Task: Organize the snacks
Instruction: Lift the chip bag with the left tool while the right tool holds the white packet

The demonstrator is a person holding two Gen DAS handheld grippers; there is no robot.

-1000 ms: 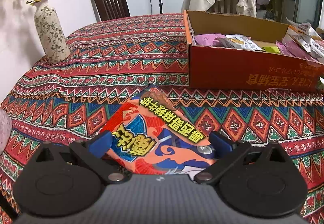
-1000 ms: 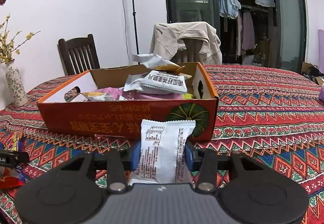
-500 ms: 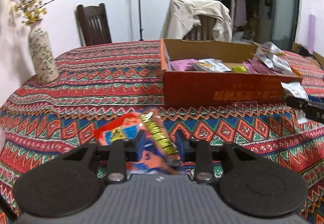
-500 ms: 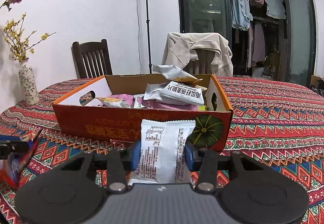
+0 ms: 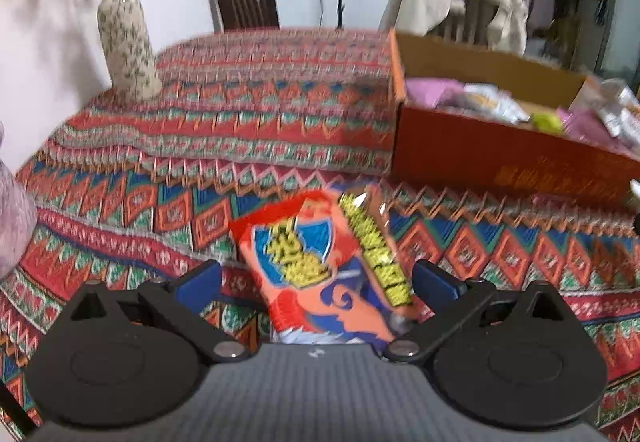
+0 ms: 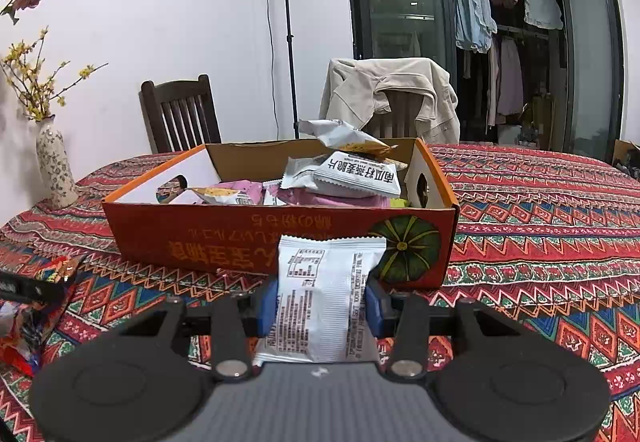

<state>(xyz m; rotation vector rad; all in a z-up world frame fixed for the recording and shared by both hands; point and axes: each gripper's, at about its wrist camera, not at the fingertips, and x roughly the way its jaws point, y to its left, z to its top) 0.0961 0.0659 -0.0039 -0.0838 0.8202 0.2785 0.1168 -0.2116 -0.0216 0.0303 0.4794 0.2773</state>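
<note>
In the left wrist view, a red and blue snack bag (image 5: 320,270) with yellow lettering sits between the jaws of my left gripper (image 5: 316,278). The jaws are opening and stand wide, with neither blue pad pressing on the bag. The picture is blurred, so I cannot tell whether the bag rests on the cloth. My right gripper (image 6: 320,306) is shut on a white snack packet (image 6: 320,282), held upright just in front of the orange cardboard box (image 6: 240,238). Several packets are piled in the box. The red bag (image 6: 36,306) also shows at the left edge of the right wrist view.
A patterned red tablecloth (image 6: 540,226) covers the table. A flowered vase (image 5: 126,42) with yellow sprigs stands at the far left by the wall. Behind the table are a dark wooden chair (image 6: 180,114), a jacket-draped chair (image 6: 392,98) and a lamp stand (image 6: 286,42).
Half a second ago the left jaws were closed on the red bag. They have now spread wide and the bag sits loose between them. The right gripper still holds the white packet.
</note>
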